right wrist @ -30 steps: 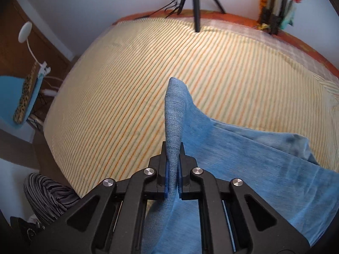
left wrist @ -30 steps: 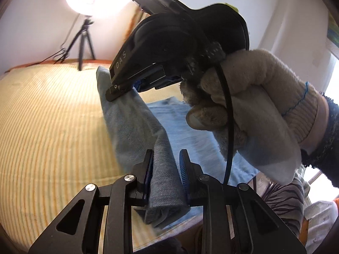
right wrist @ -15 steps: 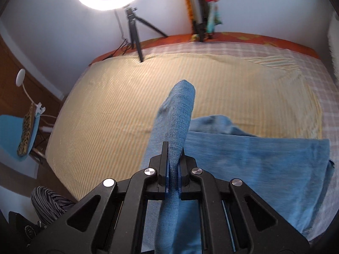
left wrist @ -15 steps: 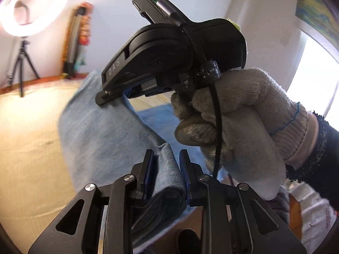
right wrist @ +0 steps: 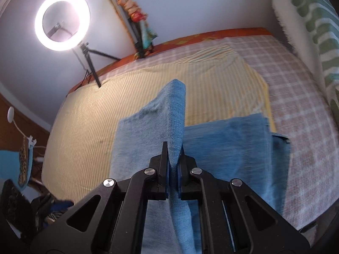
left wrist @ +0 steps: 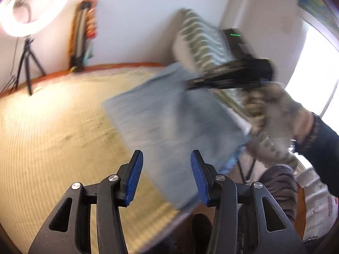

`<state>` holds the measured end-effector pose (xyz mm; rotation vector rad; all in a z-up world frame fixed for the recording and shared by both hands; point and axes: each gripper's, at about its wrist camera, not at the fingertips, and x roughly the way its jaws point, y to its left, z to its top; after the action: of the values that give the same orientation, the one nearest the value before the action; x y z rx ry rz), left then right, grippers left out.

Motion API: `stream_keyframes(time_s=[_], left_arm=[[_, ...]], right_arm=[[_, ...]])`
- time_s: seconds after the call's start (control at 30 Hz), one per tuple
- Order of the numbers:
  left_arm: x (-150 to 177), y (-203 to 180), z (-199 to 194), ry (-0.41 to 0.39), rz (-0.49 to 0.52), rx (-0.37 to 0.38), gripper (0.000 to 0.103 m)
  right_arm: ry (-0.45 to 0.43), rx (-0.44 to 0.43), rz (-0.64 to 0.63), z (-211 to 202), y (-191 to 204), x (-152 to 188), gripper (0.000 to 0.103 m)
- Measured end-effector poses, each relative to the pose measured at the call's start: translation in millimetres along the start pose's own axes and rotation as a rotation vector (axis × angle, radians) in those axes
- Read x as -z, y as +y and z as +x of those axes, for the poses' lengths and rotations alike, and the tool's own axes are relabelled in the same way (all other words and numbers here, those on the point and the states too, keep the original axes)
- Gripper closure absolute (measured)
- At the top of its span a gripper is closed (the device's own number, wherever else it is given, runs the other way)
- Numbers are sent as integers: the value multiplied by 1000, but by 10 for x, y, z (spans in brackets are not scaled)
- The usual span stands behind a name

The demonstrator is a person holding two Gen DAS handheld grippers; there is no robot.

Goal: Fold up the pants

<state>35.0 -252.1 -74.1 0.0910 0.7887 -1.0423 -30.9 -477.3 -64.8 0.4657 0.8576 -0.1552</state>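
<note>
Pants (right wrist: 222, 146) on the bed (right wrist: 89, 127), mid-fold, one end lifted and carried over the flat half. Right gripper (right wrist: 174, 165) clenched on the raised denim edge. Left gripper (left wrist: 167, 175) just opening, jaws apart, cloth between them unpinched. Next, by judgement: lowered onto the flat layer, edges matched, then let go.

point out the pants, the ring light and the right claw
pants (right wrist: 228, 139), right wrist view, flat blue panel
ring light (right wrist: 62, 21), right wrist view, glowing rim
right claw (right wrist: 174, 154), right wrist view, between its fingertips
</note>
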Motion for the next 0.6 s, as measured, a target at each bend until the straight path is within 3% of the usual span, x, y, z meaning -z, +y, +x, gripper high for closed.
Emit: stream_keyframes(time_s=[0.17, 0.6], left_arm=[[2, 6, 142, 33, 38, -45, 58], [-37, -624, 591, 87, 172, 0, 58]], right_arm=[[-19, 31, 51, -163, -367, 5, 97], [-21, 126, 64, -212, -855, 2, 98]])
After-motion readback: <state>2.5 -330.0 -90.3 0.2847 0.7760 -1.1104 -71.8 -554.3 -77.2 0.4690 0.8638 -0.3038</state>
